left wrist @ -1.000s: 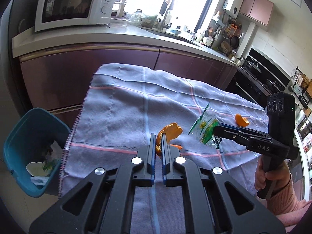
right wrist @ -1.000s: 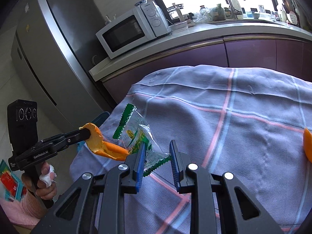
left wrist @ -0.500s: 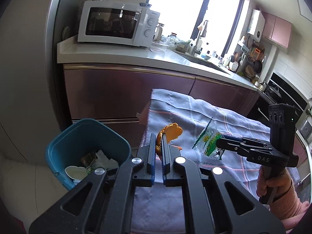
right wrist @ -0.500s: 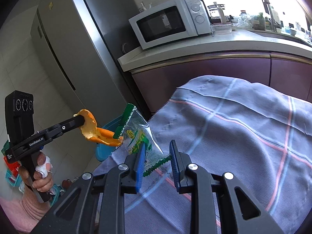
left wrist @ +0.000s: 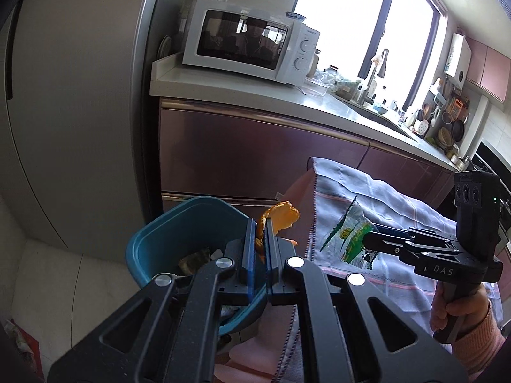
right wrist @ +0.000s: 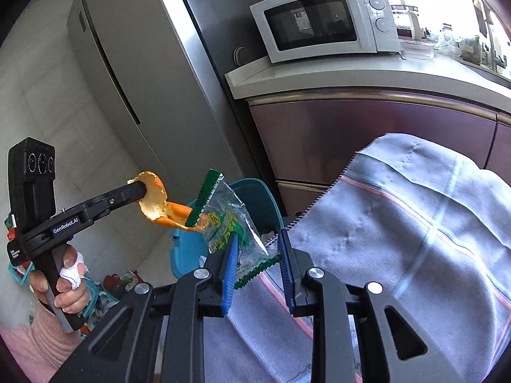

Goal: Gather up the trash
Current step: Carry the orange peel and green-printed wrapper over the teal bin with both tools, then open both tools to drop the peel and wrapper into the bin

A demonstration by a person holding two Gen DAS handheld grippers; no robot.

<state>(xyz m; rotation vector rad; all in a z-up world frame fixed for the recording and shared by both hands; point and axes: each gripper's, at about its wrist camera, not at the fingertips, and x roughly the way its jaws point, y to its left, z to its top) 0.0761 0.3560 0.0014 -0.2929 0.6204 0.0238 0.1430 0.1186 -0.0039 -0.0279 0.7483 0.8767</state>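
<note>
Left wrist view: the left gripper (left wrist: pixel 261 233) is pressed together on an orange peel (left wrist: pixel 281 218), which sticks up and out past the fingertips. It hangs right over the near rim of the blue bin (left wrist: pixel 179 223), so the peel is probably held there to be dropped in; the bin already holds some scraps. Off to the right, the right gripper (left wrist: pixel 367 237) carries a clear wrapper (left wrist: pixel 346 239) with green print at its tip, above the edge of the checked cloth (left wrist: pixel 399 201). Both pieces of trash are off the cloth and in the air, the wrapper a little farther from the bin than the peel.

Right wrist view: the right gripper (right wrist: pixel 257 249) looks partly spread, yet the wrapper (right wrist: pixel 230 223) hangs against the left finger (right wrist: pixel 230 265) and does not fall; its green serrated lower edge lies between the fingers, so it appears pinched low down, though the exact contact is hidden. The wrapper rises ahead of the tips, in front of the bin (right wrist: pixel 255 198). The left gripper (right wrist: pixel 142 188) comes in from the left with the peel (right wrist: pixel 156 204) clamped at its tip; the peel's tail reaches the wrapper's green top edge. Both seem lined up for release into the bin.
</note>
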